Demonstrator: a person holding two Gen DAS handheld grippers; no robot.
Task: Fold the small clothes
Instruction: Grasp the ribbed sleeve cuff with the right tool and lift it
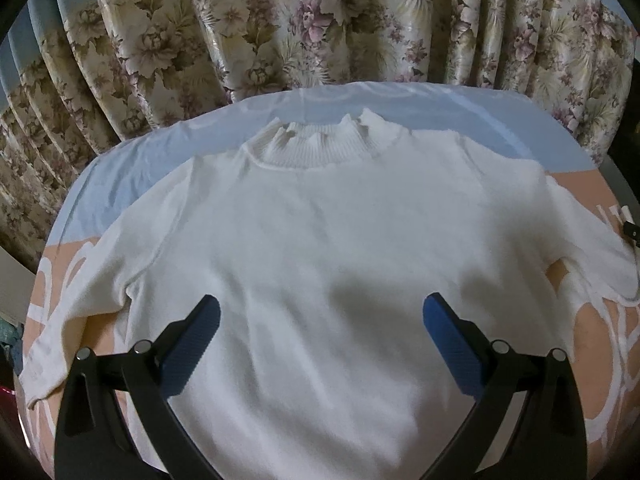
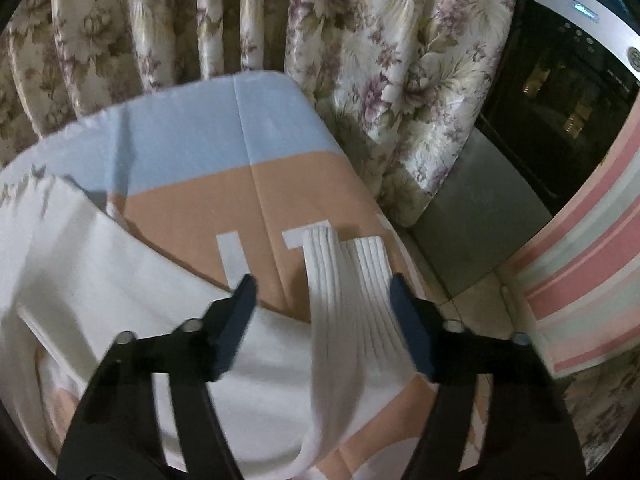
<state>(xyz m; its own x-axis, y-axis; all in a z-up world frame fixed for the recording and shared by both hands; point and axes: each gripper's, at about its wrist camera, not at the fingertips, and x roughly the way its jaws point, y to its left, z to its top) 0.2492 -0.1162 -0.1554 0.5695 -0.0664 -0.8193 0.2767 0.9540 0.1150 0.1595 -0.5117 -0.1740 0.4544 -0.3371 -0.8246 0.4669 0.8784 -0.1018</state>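
Note:
A white knit sweater (image 1: 320,220) lies flat, front up, on the cloth-covered table (image 1: 400,108), its ribbed collar (image 1: 320,146) at the far side. My left gripper (image 1: 322,302) hovers open over the sweater's lower body, with nothing between its fingers. In the right wrist view the sweater's ribbed sleeve cuff (image 2: 344,272) lies stretched out on the peach part of the table cloth (image 2: 192,200). My right gripper (image 2: 322,284) stands over it with jaws partly apart. The cuff lies between them, close to the right finger (image 2: 408,320), and the left finger is clear of it.
Flowered curtains (image 1: 280,20) hang right behind the table's far edge. To the right of the table are a dark oven (image 2: 560,100), a grey metal unit (image 2: 472,216) and a pink-striped cloth (image 2: 592,280). The other sleeve (image 1: 60,340) reaches the table's left edge.

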